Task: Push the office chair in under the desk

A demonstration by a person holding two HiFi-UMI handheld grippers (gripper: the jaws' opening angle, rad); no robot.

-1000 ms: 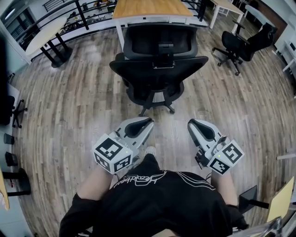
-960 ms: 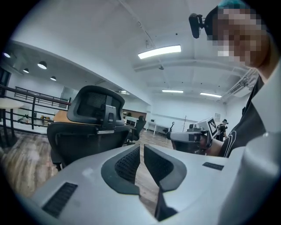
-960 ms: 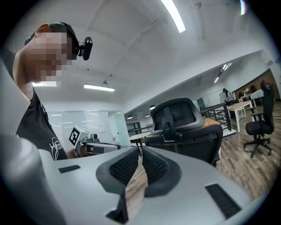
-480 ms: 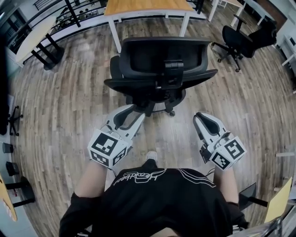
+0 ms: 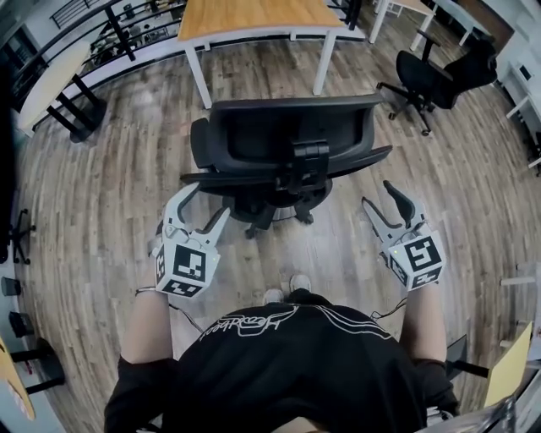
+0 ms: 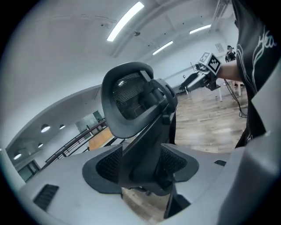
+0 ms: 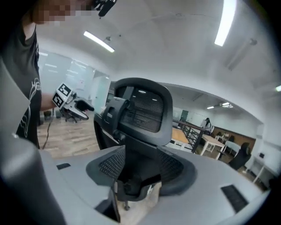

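Left claw (image 5: pixel 203 210), jaws just opening empty, hides office chair (image 5: pixel 283 135) base.

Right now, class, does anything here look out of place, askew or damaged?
The office chair stands out on the open floor, clear of the wooden desk instead of tucked under it. Nothing looks spilled or damaged.

Jaws just opened, seemingly empty: left tool (image 5: pixel 201 205), right tool (image 5: pixel 378 195).

Your chair (image 5: pixel 254 135) has a black net back in a dull black plastic frame. The desk (image 5: pixel 254 13) has a smooth wood top. The floor (image 5: pixel 101 211) is streaky wood boards. Your left gripper (image 5: pixel 209 200) and right gripper (image 5: pixel 376 194) are smooth pale plastic.
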